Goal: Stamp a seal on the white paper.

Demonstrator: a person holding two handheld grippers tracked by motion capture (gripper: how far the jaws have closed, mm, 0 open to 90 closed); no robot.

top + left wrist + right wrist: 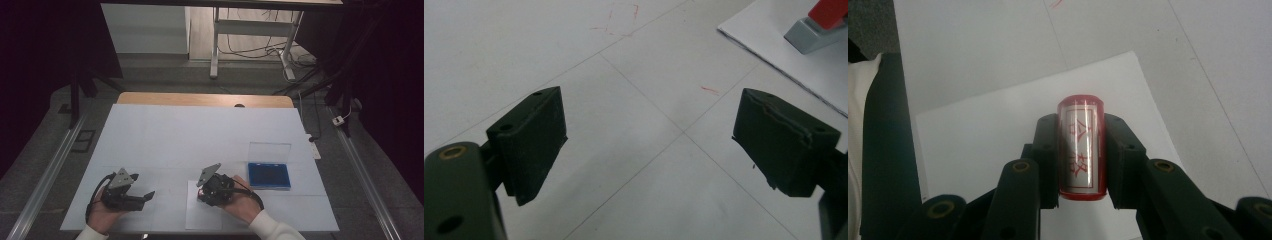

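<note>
A red stamp (pixel 1081 150) with a white label of red characters sits clamped between the jaws of my right gripper (pixel 1081 159). The stamp stands on a white sheet of paper (pixel 983 130) near the table's front edge. In the high view my right gripper (pixel 204 192) points down at that paper (pixel 202 217). The left gripper view catches the stamp's (pixel 819 22) red body and grey base at the top right, on the paper (pixel 769 35). My left gripper (pixel 649 142) is open over bare table, left of the sheet, and is seen from above (pixel 142 186) held low.
A blue ink pad (pixel 269 175) in a case with its clear lid raised lies right of the right hand. The white table cover (pixel 200 130) has thin grid lines and faint red marks (pixel 624 17). A sleeve (pixel 272 227) enters at the bottom.
</note>
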